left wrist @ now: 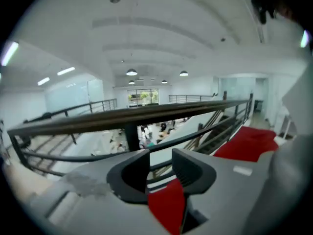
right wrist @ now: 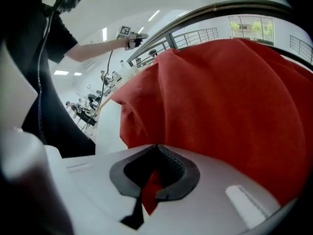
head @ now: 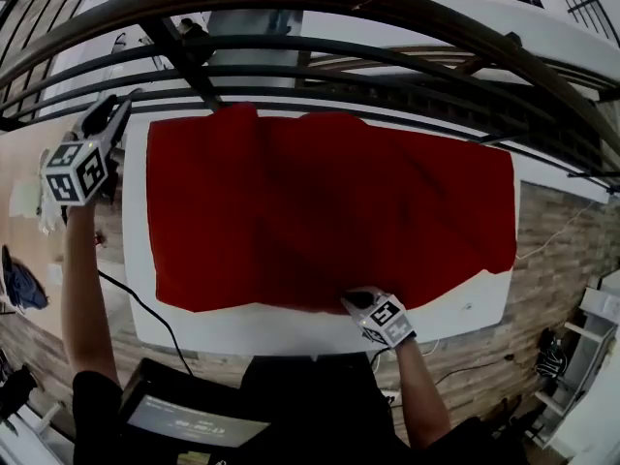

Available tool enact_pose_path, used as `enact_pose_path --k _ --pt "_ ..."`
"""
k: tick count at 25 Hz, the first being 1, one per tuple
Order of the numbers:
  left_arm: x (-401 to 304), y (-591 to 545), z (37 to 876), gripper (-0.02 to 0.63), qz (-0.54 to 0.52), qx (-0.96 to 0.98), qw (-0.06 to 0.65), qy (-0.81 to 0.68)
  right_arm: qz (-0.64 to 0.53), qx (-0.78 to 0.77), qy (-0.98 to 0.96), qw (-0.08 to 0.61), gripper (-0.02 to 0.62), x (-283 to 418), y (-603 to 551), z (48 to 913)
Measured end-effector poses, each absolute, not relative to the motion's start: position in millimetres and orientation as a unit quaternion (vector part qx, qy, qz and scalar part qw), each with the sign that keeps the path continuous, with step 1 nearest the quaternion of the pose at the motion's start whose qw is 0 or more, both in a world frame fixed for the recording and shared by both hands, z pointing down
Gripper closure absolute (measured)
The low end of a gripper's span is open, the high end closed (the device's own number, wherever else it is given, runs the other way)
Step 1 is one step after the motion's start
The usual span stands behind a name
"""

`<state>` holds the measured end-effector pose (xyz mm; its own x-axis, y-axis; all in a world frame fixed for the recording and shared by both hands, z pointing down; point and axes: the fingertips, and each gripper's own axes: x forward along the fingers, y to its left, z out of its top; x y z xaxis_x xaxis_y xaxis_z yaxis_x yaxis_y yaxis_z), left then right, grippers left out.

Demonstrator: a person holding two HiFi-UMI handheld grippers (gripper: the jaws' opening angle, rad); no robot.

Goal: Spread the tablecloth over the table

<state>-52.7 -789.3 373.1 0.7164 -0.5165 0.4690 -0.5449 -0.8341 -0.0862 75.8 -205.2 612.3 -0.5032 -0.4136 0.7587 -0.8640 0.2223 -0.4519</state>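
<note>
Red fabric tablecloth lies spread over most of white rectangular table, a bit creased. Bare white strip shows along near edge & at left end, wider twd near-right corner. Right gripper sits at cloth's near edge, approx mid-table, jaws clenched on a pinch of the red fabric. Left gripper is up off table's left end, by cloth's far-left corner, jaws apart, pads pressing on nothing. Sliver of red shows low in its gap; can't tell if it touches. Dark metal railing runs just beyond table's far side.
</note>
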Motion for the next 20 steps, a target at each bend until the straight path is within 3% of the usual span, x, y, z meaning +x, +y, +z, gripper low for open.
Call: enact_pose_path --k 2,4,8,10,14,16,20 --pt "-40.4 -695.0 406.8 0.456 0.237 0.944 0.103 -0.205 0.453 0.438 -0.74 0.237 0.586 75.1 -206.9 613.4" --pt "-22.6 -591.4 443.9 0.42 0.236 0.948 0.165 -0.135 0.448 0.445 -0.739 0.233 0.584 76.5 -208.9 614.4" --pt "23.5 -420.1 495.6 0.431 0.238 0.942 0.235 -0.035 0.45 0.445 -0.738 0.234 0.583 65.2 -212.2 610.8" --pt "54.0 -367.8 513.7 0.434 0.26 0.937 0.235 0.013 0.462 0.417 -0.751 0.219 0.584 35.9 -207.5 604.9" --pt "104.7 -329.0 533.2 0.443 0.295 0.935 0.193 0.039 0.445 0.409 -0.787 0.119 0.586 12.1 -208.8 576.8" --pt "128.2 -314.1 534.0 0.448 0.307 0.934 0.178 0.049 0.414 0.495 -0.76 0.077 0.586 69.2 -200.5 560.4" --pt "178.4 -217.1 543.8 0.459 0.334 0.924 0.159 0.097 0.344 0.736 -0.583 -0.019 0.586 286.2 -84.7 541.0"
